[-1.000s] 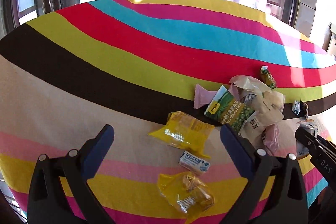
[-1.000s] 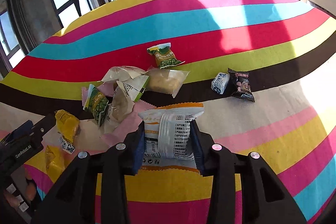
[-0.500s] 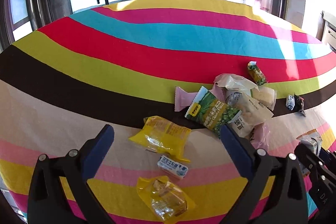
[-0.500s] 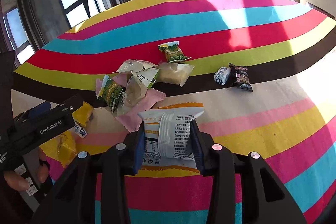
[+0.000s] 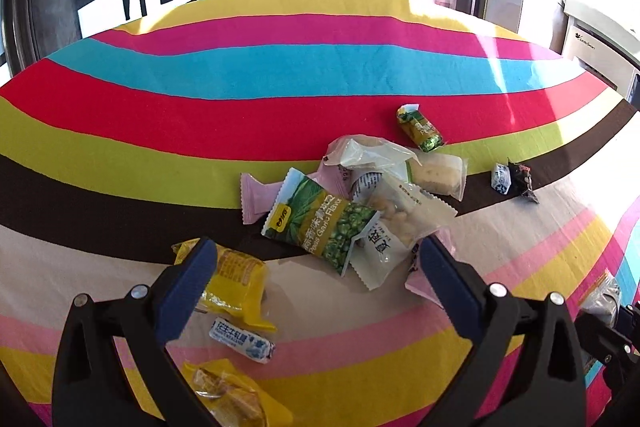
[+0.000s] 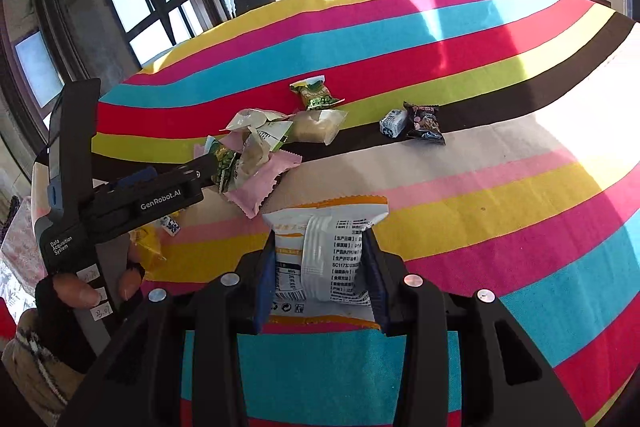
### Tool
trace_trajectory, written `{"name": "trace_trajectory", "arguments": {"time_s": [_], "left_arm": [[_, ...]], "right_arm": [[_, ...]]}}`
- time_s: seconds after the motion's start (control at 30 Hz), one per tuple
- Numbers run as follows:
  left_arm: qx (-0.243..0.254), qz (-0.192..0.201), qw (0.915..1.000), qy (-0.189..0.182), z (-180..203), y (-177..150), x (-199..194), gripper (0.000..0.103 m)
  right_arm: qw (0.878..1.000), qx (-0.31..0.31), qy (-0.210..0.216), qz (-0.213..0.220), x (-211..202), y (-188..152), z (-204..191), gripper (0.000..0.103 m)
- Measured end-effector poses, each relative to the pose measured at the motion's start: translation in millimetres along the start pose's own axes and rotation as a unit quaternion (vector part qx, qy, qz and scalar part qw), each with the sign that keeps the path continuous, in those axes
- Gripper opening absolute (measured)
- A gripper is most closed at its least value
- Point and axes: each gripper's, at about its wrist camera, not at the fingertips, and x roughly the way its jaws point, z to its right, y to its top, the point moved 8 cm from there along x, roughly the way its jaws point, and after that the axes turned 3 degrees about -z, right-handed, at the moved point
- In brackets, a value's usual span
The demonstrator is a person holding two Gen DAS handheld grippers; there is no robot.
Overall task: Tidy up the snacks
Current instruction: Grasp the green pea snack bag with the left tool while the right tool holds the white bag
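Right gripper (image 6: 322,273): jaws drawn in on a white-and-orange snack packet (image 6: 326,251), pads pressing its two long sides, printed back facing the camera. The packet is held clear above the striped tablecloth (image 6: 500,195), its upper seal standing free beyond the fingertips.

Left gripper (image 5: 316,281): jaws wide apart, nothing between the pads. It hangs over the near edge of the loose snacks, with a yellow packet (image 5: 236,277) just behind its left finger and a small blue-and-white candy (image 5: 242,340) below it. A second yellow wrapper (image 5: 232,393) lies nearest of all.

Remaining stock: a heap in mid-table, comprising a green pea packet (image 5: 320,223), a clear bag of pale pieces (image 5: 394,219), pink sachets (image 5: 256,197) and a clear bag with a beige block (image 5: 438,175), all overlapping. A small green packet (image 5: 420,127) lies just beyond the heap; a dark wrapper (image 5: 522,181) and a white candy (image 5: 501,178) sit touching each other, well to the right.

Handling assessment — the held packet appears light, puffed with air, its film smooth and likely slippery; it looks to dent under the pads, so its contents may be crushable. Best purchase is judged to be across the body, as now, or on the flat crimped seal. Heaped packets overlap — lifting one may drag its neighbours.
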Motion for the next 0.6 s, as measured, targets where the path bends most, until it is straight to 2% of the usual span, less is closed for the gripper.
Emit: {"name": "trace_trajectory", "arguments": {"time_s": [0.07, 0.17, 0.2, 0.3, 0.33, 0.5, 0.57, 0.6], "left_arm": [[0.015, -0.001, 0.9998, -0.013, 0.7, -7.8, -0.4, 0.101], [-0.001, -0.012, 0.9982, -0.058, 2.9, -8.3, 1.3, 0.101], [0.000, -0.015, 0.9984, -0.055, 4.7, -5.5, 4.4, 0.101], [0.049, -0.042, 0.9979, -0.009, 14.9, 7.3, 27.8, 0.101], [0.048, -0.050, 0.9976, -0.001, 14.0, 11.3, 36.0, 0.101], [-0.038, -0.079, 0.9955, 0.036, -18.2, 27.3, 63.1, 0.101], [-0.050, -0.104, 0.9924, 0.042, -22.3, 23.4, 77.7, 0.101], [-0.045, -0.098, 0.9931, 0.046, -21.5, 23.8, 78.1, 0.097]], "right_arm": [[1.000, 0.008, 0.010, 0.003, -5.7, -2.8, 3.6, 0.039], [1.000, 0.011, 0.018, 0.009, -11.2, -4.8, 6.9, 0.039], [1.000, 0.010, 0.020, 0.010, -12.3, -5.1, 6.8, 0.039], [0.999, 0.016, 0.032, 0.012, -15.3, -5.7, 8.2, 0.039], [0.999, 0.018, 0.032, 0.014, -16.6, -5.7, 9.3, 0.039], [0.999, 0.025, 0.030, 0.021, -22.9, -8.2, 20.3, 0.039], [0.999, 0.032, 0.028, 0.018, -20.7, -11.1, 24.7, 0.039], [0.999, 0.035, 0.028, 0.014, -19.1, -12.8, 25.9, 0.039]]}}
